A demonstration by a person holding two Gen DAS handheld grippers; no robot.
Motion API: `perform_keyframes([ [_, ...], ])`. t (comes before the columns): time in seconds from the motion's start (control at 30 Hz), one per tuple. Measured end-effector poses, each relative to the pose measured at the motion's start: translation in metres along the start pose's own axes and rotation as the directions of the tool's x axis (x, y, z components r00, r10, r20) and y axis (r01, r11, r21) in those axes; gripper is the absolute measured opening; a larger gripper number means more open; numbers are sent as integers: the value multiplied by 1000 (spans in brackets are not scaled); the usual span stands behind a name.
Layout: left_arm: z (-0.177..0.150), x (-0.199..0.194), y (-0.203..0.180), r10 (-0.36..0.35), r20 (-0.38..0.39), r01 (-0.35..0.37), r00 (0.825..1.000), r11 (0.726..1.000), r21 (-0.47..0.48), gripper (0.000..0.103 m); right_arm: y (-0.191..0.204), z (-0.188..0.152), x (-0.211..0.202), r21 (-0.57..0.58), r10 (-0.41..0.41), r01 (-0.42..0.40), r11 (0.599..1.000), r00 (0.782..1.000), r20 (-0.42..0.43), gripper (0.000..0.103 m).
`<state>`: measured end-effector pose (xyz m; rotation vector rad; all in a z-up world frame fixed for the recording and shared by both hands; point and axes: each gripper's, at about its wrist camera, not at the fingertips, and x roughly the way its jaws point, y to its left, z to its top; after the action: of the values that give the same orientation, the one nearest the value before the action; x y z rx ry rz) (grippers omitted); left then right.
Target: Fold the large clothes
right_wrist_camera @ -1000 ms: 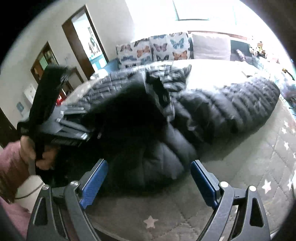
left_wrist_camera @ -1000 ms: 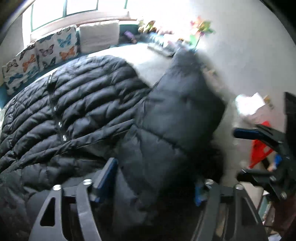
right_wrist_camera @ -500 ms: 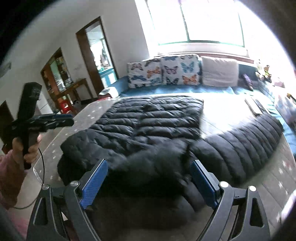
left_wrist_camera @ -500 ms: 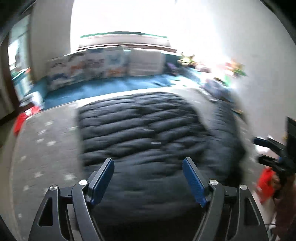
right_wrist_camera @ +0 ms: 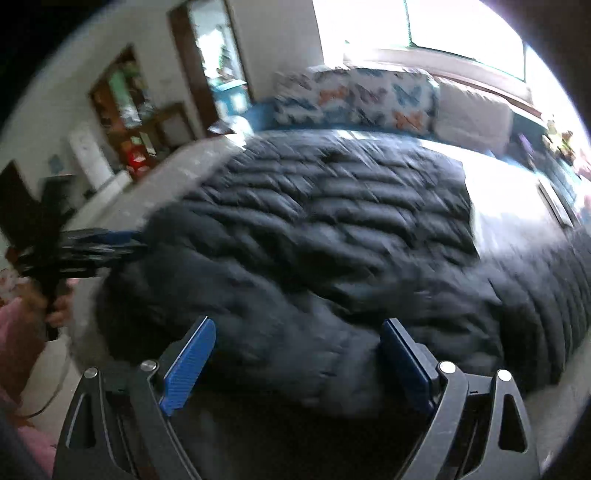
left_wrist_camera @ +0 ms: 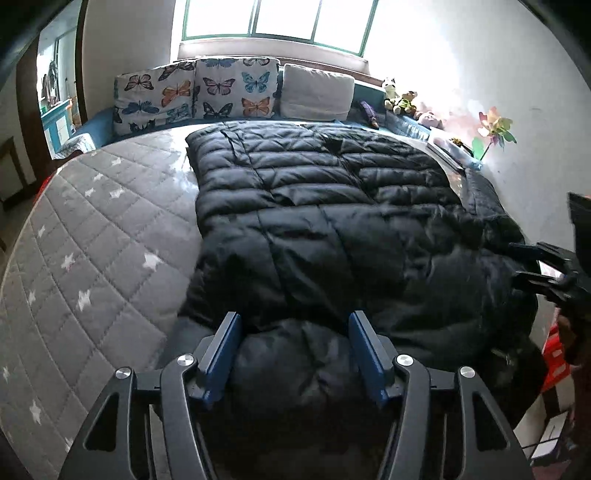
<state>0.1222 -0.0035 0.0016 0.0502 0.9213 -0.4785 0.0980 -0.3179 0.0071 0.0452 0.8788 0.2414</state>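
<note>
Bare mattress [left_wrist_camera: 92, 236] lies open left of the jacket [left_wrist_camera: 325, 206]; pillows [left_wrist_camera: 199, 92] bar the far edge, the wall [left_wrist_camera: 517, 92] crowds the right.

Home bedroom. Star-quilted grey mattress [left_wrist_camera: 92, 236]; butterfly-print cushions [left_wrist_camera: 199, 92] under the window [left_wrist_camera: 273, 18] far ahead of the tool; stuffed toys [left_wrist_camera: 399, 98] ahead right; cluttered shelves [right_wrist_camera: 122, 107] ahead left.

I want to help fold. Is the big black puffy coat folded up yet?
Mostly spread: the black quilted puffer coat lies flat across the grey star-patterned mattress.
</note>
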Motion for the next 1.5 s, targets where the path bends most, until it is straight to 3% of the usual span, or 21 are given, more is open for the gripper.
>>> perform_keyframes([
  [0.13,-14,15,-11,26,7,-27,1000,999,39,63,-14,-20,4,4,21,-21,1000,999,35,98],
  [0.27,-11,21,-12,31,-13,-31,999,998,58,63,-14,-17,8,-18,5,-4,1000,999,35,98],
  [0.4,2,3,-15,51,-36,-48,998,995,89,63,-22,-7,-12,29,58,-59,998,997,44,97],
  [0.5,14,-16,-26,75,1,-75,997,990,121,63,-27,3,-33,37,62,-66,997,994,94,97],
  [0.67,42,-25,-42,-15,54,9,998,994,109,64,-31,19,-36,19,75,-77,997,990,121,97],
  [0.9,48,41,-51,-37,-66,43,997,995,87,64,-65,11,18,96,62,-66,993,997,41,97],
  [1.0,45,52,-49,-51,-77,56,996,996,69,64,-76,3,18,106,110,-117,987,992,68,96],
  [1.13,52,49,-47,-59,-103,64,993,997,44,64,-75,5,-9,124,101,-110,986,992,76,93],
  [1.27,60,33,-58,-60,-77,65,995,996,56,64,-62,1,-37,71,108,-116,991,988,107,93],
  [1.33,62,27,-66,-76,-65,80,995,995,60,64,-58,-3,-34,50,135,-140,989,987,89,93],
  [1.43,66,24,-87,-106,-65,111,992,991,78,64,-63,-16,-5,58,99,-99,993,995,4,93],
  [1.5,68,24,-105,-146,-79,153,986,984,94,64,-69,-22,0,71,127,-129,989,992,24,94],
])
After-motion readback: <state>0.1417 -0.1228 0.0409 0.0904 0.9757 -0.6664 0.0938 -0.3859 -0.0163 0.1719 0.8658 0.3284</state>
